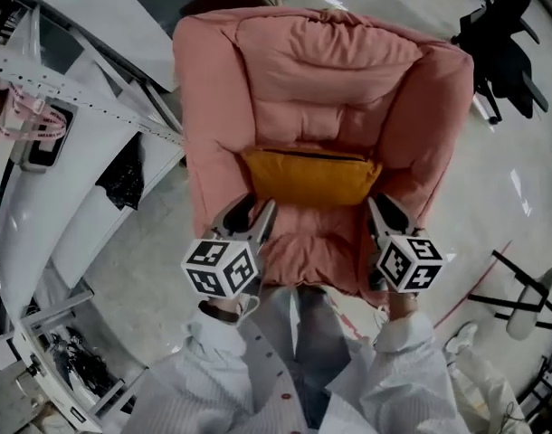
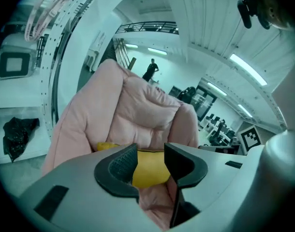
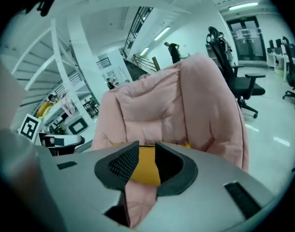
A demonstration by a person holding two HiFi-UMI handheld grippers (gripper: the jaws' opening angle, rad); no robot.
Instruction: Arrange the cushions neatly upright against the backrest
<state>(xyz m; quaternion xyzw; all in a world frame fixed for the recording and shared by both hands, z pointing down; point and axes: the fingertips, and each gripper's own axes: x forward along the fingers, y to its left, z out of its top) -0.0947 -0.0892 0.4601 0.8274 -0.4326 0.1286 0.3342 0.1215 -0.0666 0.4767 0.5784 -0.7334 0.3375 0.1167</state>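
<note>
On the pink armchair (image 1: 330, 61) a plump mustard-yellow cushion (image 1: 312, 177) leans back, left claw (image 1: 255, 208) and right claw (image 1: 382, 208) both open.

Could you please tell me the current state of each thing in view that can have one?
Mustard-yellow fabric cushion: standing on its long edge on the seat, against the backrest.
Pink padded fabric armchair: holding that one cushion.
Left gripper: jaws apart, gripping nothing.
Right gripper: jaws apart, gripping nothing.
</note>
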